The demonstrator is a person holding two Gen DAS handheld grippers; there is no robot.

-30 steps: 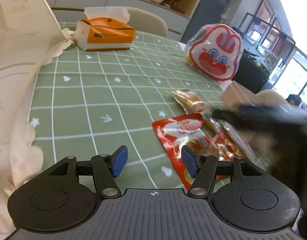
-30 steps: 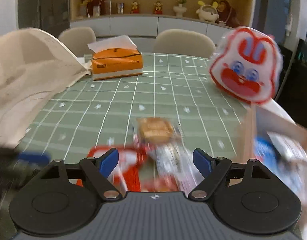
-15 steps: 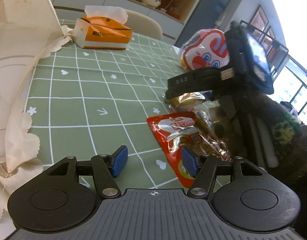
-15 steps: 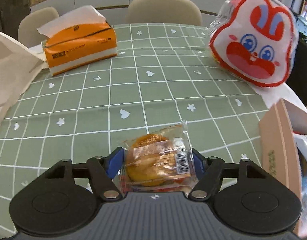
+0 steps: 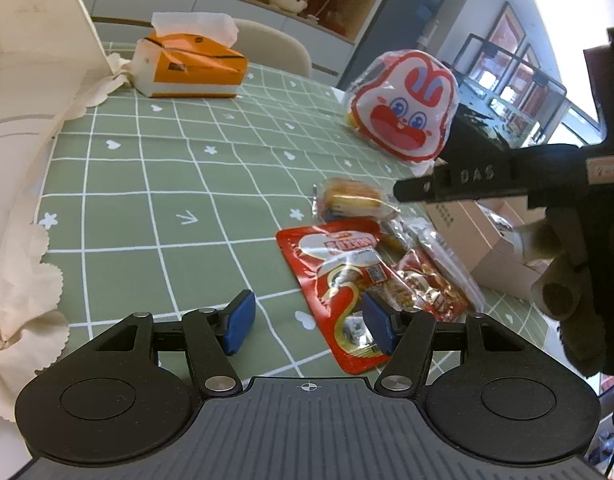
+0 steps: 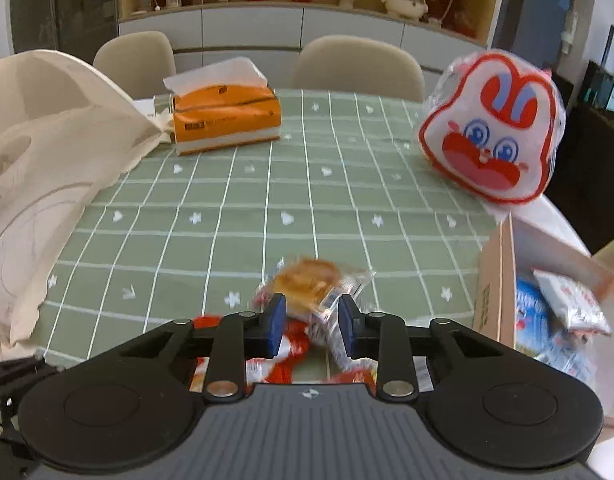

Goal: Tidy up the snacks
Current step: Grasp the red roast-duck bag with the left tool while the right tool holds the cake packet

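My right gripper (image 6: 311, 328) is shut on the near end of a clear-wrapped golden pastry (image 6: 311, 284) and holds it over the snack pile. The pastry also shows in the left wrist view (image 5: 349, 198), with the right gripper's body (image 5: 507, 176) above it. A red snack pouch (image 5: 339, 276) and crinkly wrapped snacks (image 5: 431, 284) lie on the green checked tablecloth (image 5: 179, 184). My left gripper (image 5: 305, 320) is open and empty just above the cloth, its right pad over the red pouch's edge. A cardboard box (image 6: 495, 280) with blue and white packets stands at the right.
A rabbit-face snack bag (image 6: 491, 140) stands at the far right of the table. An orange tissue box (image 6: 225, 120) sits at the back. A cream cloth bag (image 6: 47, 160) fills the left side. Two chairs stand behind the table.
My right gripper has closed on the wrapped pastry and lifted back from the table. My left gripper has stayed open in nearly the same place.
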